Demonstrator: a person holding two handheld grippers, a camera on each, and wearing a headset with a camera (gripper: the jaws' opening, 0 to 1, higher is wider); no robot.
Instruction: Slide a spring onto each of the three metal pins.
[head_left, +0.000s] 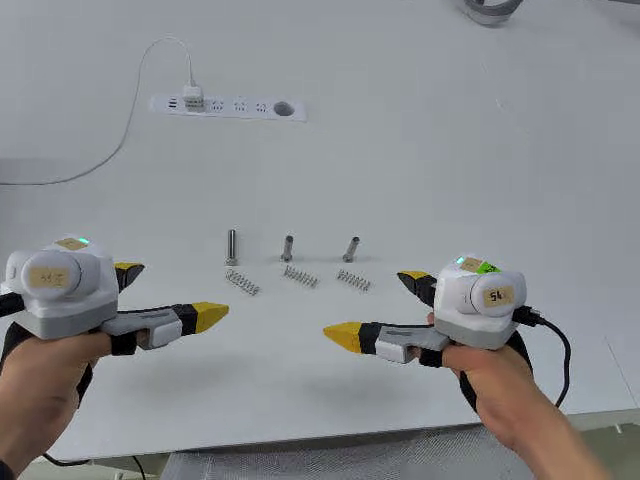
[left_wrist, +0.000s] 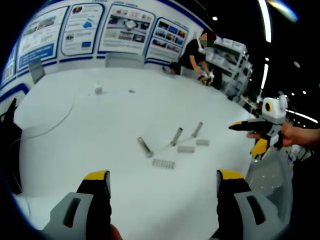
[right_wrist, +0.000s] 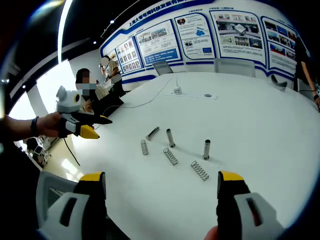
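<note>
While both are wide open and empty, the left tool (head_left: 170, 293) and right tool (head_left: 372, 306) are held nearer the front edge of the surface (head_left: 420, 150) than the pins (head_left: 287, 247), one on each side. Three springs (head_left: 300, 276) are laid just in front of the pins. Bare room is seen all around the pins.

3 pins (head_left: 288, 247) in row on table (head_left: 420, 160) w/ springs (head_left: 300, 276) just in front.

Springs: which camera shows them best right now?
Right gripper view: all three springs lie close and large, coils distinct, beside the pins. Head view shows them smaller, in a row before the pins. Left gripper view shows them small and blurred.
</note>
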